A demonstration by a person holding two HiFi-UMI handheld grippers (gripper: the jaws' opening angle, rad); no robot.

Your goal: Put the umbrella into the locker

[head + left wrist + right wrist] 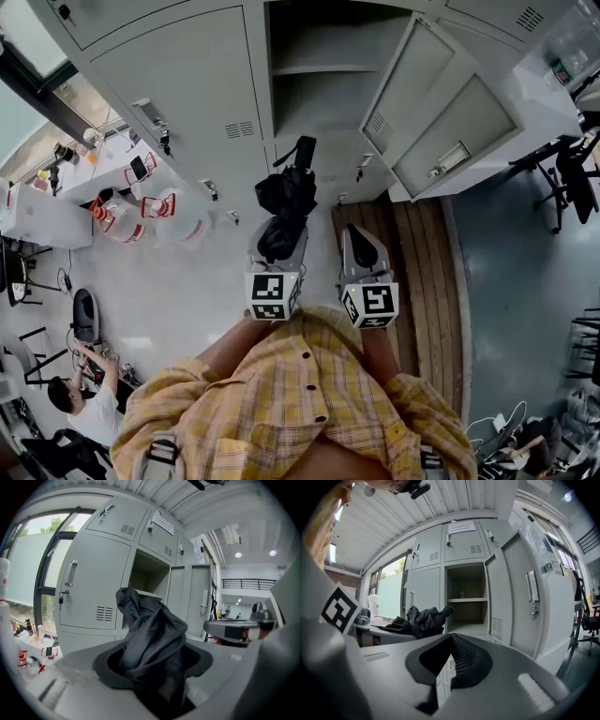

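Note:
A black folded umbrella [286, 208] sticks out forward from my left gripper [281, 240], which is shut on its crumpled fabric. In the left gripper view the umbrella [151, 634] fills the gap of the left gripper [154, 662] and hides its pads. Ahead stands the grey locker [319, 103] with its compartment open, a shelf inside and its door [448, 127] swung out to the right. My right gripper [362, 247] is level beside the left one, shut with nothing in it. From the right gripper [451, 638] I see the umbrella [419, 619] to the left and the locker [466, 595] straight ahead.
Closed locker doors [183, 89] line the left side. Large water jugs [141, 217] stand on the floor at left. A seated person [80, 403] is at lower left. A wooden floor strip [417, 281] runs under the open door, and office chairs [572, 183] stand at right.

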